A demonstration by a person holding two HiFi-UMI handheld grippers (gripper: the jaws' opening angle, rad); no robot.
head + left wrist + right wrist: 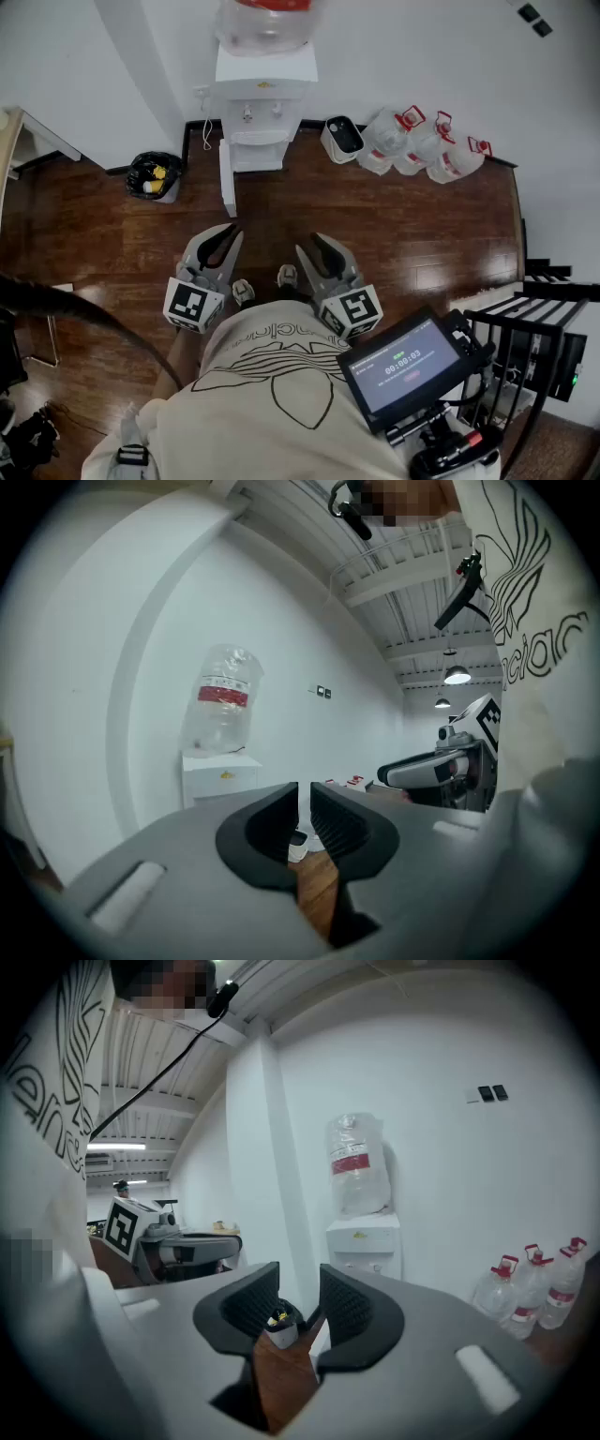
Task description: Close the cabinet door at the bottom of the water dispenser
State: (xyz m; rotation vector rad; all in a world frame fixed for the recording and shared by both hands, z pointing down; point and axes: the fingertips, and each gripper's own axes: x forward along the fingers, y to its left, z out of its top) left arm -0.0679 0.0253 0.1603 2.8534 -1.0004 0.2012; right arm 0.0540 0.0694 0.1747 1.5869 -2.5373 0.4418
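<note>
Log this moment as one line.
stage: pre-contact | cabinet door: open, untouched | left gripper: empty, barely open | right gripper: empty, open

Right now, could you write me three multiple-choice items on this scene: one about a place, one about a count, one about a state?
1. In the head view, the floor bottles stand: A. left of the dispenser B. right of it C. in front of it
2. How many floor bottles? A. two B. three C. five
3. The dispenser's door is: A. open B. shut C. gone
Answers: 1 B, they sit in a row to its right; 2 B, three show, each red-capped; 3 A, it juts out edge-on from the base.
</note>
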